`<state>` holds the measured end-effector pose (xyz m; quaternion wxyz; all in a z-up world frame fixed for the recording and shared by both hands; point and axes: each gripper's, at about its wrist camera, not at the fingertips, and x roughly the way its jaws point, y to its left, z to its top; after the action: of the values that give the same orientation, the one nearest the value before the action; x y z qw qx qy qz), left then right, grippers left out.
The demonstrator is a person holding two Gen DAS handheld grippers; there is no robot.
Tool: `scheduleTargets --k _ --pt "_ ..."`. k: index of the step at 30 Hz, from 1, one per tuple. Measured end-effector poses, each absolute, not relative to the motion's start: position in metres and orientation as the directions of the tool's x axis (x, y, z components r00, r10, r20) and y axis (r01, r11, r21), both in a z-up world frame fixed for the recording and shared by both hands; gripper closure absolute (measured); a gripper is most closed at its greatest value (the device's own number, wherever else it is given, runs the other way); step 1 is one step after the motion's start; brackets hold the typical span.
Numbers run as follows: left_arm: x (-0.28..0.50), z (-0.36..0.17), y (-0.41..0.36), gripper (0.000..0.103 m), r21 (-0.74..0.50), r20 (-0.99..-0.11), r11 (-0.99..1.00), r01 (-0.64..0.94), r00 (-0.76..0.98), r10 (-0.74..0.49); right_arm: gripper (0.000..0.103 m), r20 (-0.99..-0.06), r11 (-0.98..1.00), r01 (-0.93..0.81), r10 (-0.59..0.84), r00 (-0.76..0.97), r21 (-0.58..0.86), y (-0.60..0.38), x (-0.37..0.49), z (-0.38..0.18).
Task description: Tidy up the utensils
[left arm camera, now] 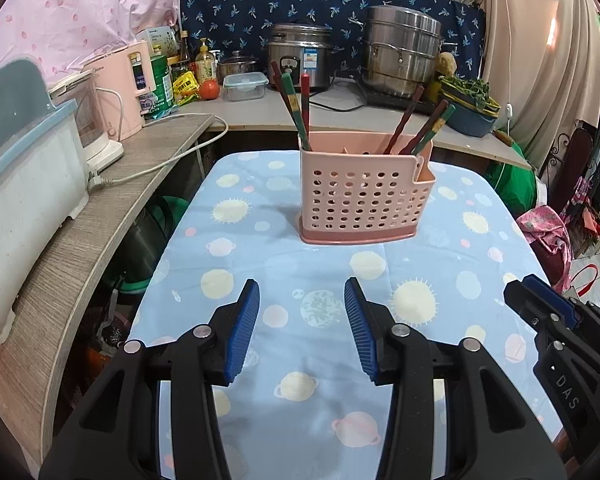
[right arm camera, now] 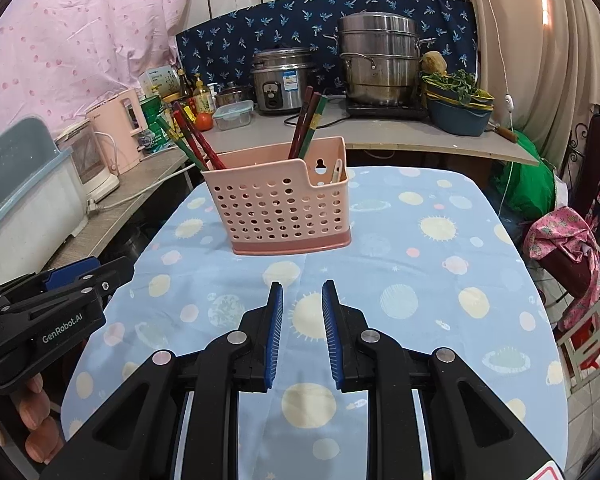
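Note:
A pink perforated utensil holder [left arm camera: 360, 196] stands upright on the blue planet-print tablecloth [left arm camera: 284, 264]; it also shows in the right wrist view [right arm camera: 284, 208]. Red and green chopsticks [left arm camera: 296, 108] lean out of its left end and more chopsticks [left arm camera: 420, 124] out of its right end. In the right wrist view chopsticks [right arm camera: 192, 140] stick out left and others [right arm camera: 308, 124] near the middle. A pale utensil [right arm camera: 337, 170] sits in the notched end compartment. My left gripper [left arm camera: 302, 300] is open and empty, well short of the holder. My right gripper [right arm camera: 302, 300] is open and empty, also short of it.
A wooden counter [left arm camera: 100, 208] runs along the left with a white dish box [left arm camera: 24, 184], a white appliance and a power cord [left arm camera: 160, 164]. The back counter holds a rice cooker [left arm camera: 300, 56], a steel steamer pot [left arm camera: 400, 52], bottles and a bowl of greens [left arm camera: 468, 108]. Pink cloth [right arm camera: 564, 240] lies at the right.

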<state>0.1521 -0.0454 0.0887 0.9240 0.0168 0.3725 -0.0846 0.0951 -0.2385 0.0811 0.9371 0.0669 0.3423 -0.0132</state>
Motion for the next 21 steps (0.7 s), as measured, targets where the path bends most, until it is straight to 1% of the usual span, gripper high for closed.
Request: scheduleTargets --k 10,13,16,17,19,21 --pt "0.147 0.074 -0.049 0.061 -0.017 -0.714 0.985 0.172 0.687 -0.132 0.082 -0.676 0.992 0.067 0.026 0.737 0.112 -0.233 0.089 0.065" --pt "0.147 0.072 -0.05 0.057 -0.011 -0.717 0.985 0.175 0.685 -0.13 0.082 -0.683 0.991 0.063 0.032 0.73 0.114 -0.232 0.089 0.063" --pt "0.146 0.071 -0.051 0.053 -0.005 -0.715 0.985 0.175 0.687 -0.125 0.072 -0.68 0.992 0.059 0.032 0.732 0.11 -0.229 0.089 0.063" --pt "0.146 0.07 -0.051 0.05 -0.003 -0.715 0.985 0.173 0.689 -0.123 0.067 -0.677 0.993 0.058 0.028 0.735 0.105 -0.228 0.089 0.063" --pt "0.146 0.07 -0.051 0.047 -0.001 -0.712 0.985 0.17 0.691 -0.12 0.061 -0.671 0.994 0.06 0.018 0.741 0.093 -0.226 0.089 0.065" --pt "0.146 0.07 -0.051 0.043 0.002 -0.71 0.986 0.169 0.694 -0.118 0.058 -0.665 0.995 0.063 0.005 0.747 0.078 -0.224 0.089 0.066"
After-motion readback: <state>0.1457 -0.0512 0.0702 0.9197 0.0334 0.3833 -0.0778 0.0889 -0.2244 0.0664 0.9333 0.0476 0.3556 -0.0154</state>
